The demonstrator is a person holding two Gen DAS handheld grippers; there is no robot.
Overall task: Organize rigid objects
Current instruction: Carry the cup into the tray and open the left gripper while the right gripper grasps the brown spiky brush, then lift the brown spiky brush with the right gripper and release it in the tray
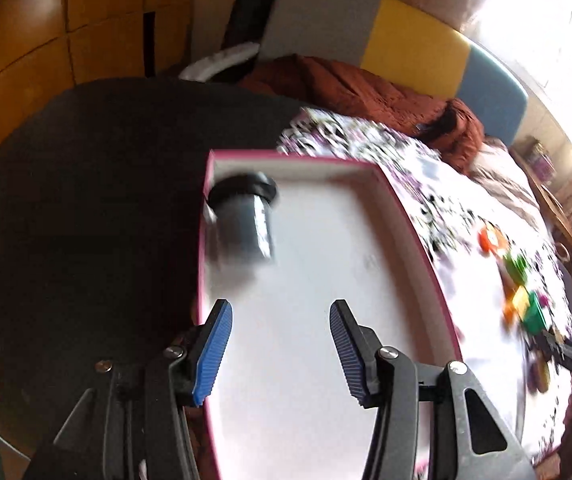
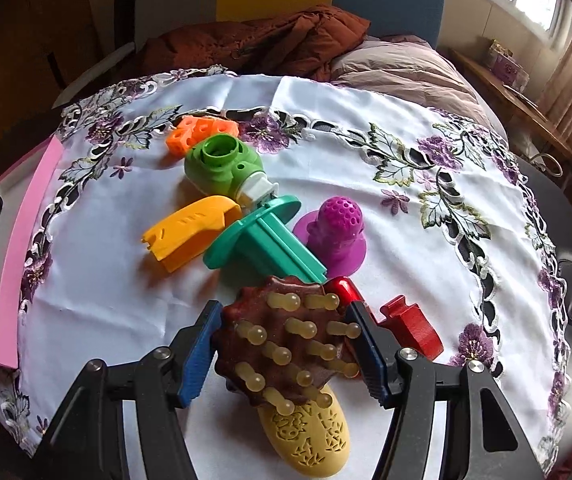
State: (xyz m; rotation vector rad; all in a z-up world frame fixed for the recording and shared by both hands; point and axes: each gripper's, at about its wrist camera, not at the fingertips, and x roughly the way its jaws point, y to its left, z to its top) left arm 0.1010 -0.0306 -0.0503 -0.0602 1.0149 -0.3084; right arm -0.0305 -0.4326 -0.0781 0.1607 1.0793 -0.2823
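With one grey cylinder [image 1: 245,220] boxed ahead of my empty, wide-open left gripper [image 1: 279,354], my right gripper [image 2: 283,350] clamps the brown massage brush [image 2: 286,344], six plastic pieces [image 2: 261,236] waiting just beyond on the cloth [image 2: 366,208].

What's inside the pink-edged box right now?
Only a grey cylinder with a black cap, lying in the far-left corner of the pink-edged box. The near end is hidden behind the left hand-held gripper.
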